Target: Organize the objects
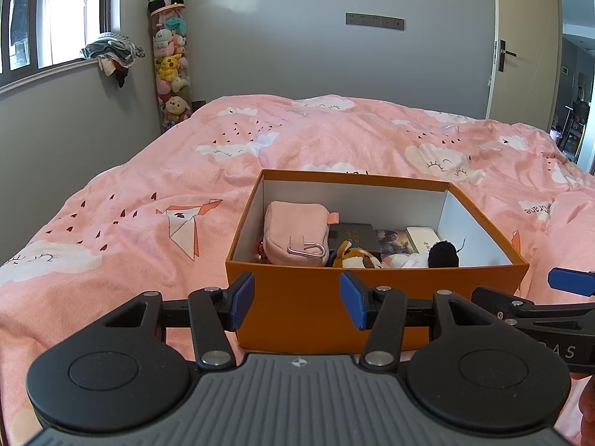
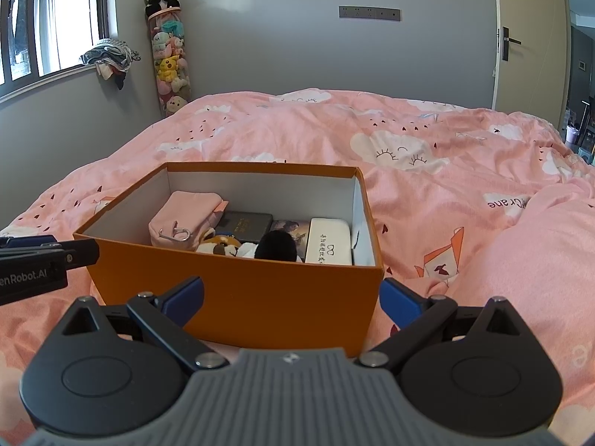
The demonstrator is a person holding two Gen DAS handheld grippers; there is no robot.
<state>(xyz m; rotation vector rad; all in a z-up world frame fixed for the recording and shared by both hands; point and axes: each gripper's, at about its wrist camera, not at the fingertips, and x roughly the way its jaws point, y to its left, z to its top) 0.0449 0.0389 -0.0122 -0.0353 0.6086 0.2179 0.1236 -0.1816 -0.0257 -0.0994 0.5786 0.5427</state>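
Observation:
An open orange box (image 1: 305, 304) (image 2: 238, 297) rests on the pink bedspread. Inside lie a pink pouch (image 1: 295, 234) (image 2: 182, 219) with a metal clip, a dark book (image 1: 353, 236) (image 2: 247, 225), a small plush toy (image 1: 357, 258) (image 2: 219, 247), a black pompom (image 1: 442, 254) (image 2: 277, 245) and a white glasses case (image 2: 329, 241) (image 1: 422, 239). My left gripper (image 1: 297, 299) is open in front of the box's near wall, nothing between its fingers. My right gripper (image 2: 292, 299) stands wide open at the near right corner of the box, also empty.
The pink bedspread (image 1: 186, 171) (image 2: 465, 186) stretches away on all sides. A tall clear tube of plush toys (image 1: 171, 59) stands in the far corner. Clothes (image 1: 111, 52) lie on the window sill. A door (image 1: 520, 37) is at the right.

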